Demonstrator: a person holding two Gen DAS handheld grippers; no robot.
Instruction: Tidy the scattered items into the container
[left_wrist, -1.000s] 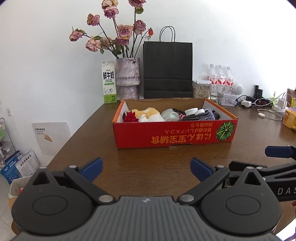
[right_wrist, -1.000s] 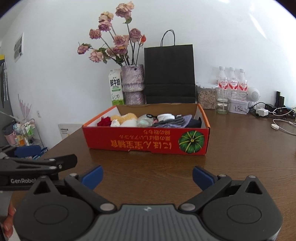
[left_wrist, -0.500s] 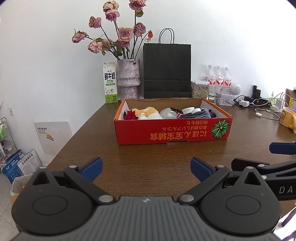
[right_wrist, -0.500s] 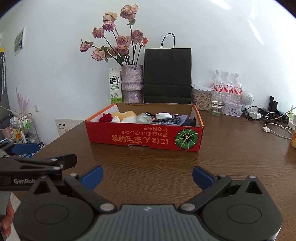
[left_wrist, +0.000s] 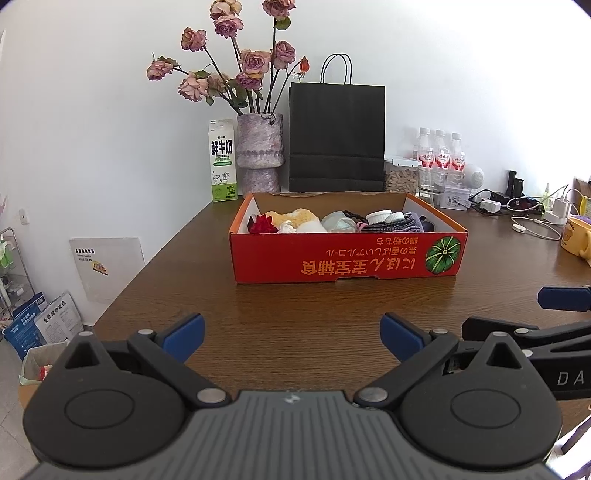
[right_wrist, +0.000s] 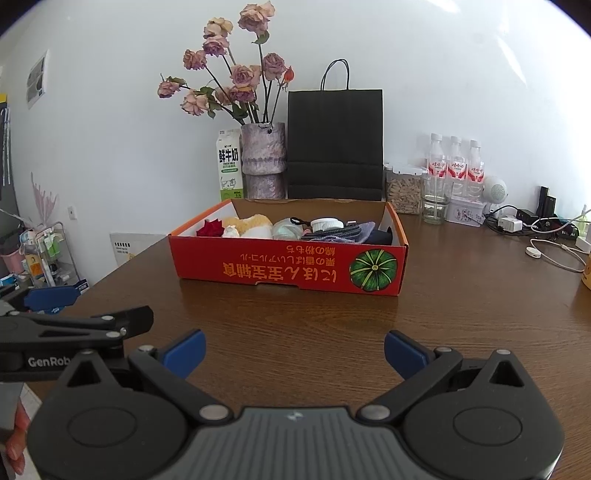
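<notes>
A red cardboard box (left_wrist: 347, 258) (right_wrist: 288, 267) with a pumpkin print stands on the brown table. Inside lie a red flower (left_wrist: 262, 223), a yellow plush (left_wrist: 295, 216), a pale pouch (left_wrist: 338, 223), white jars (left_wrist: 380, 216) and dark striped cloth (left_wrist: 391, 226). My left gripper (left_wrist: 291, 338) is open and empty, well short of the box's front wall. My right gripper (right_wrist: 293, 352) is also open and empty, held back from the box. Each gripper's side shows at the edge of the other's view.
Behind the box stand a milk carton (left_wrist: 222, 166), a vase of dried roses (left_wrist: 259, 155), a black paper bag (left_wrist: 336, 138), a jar and water bottles (left_wrist: 439, 155). Cables and chargers (left_wrist: 524, 210) and a yellow mug (left_wrist: 576, 240) lie at the right. The table's left edge drops to floor clutter.
Both grippers have drawn back from the box, which now looks smaller and farther away. Both stay open and empty.
</notes>
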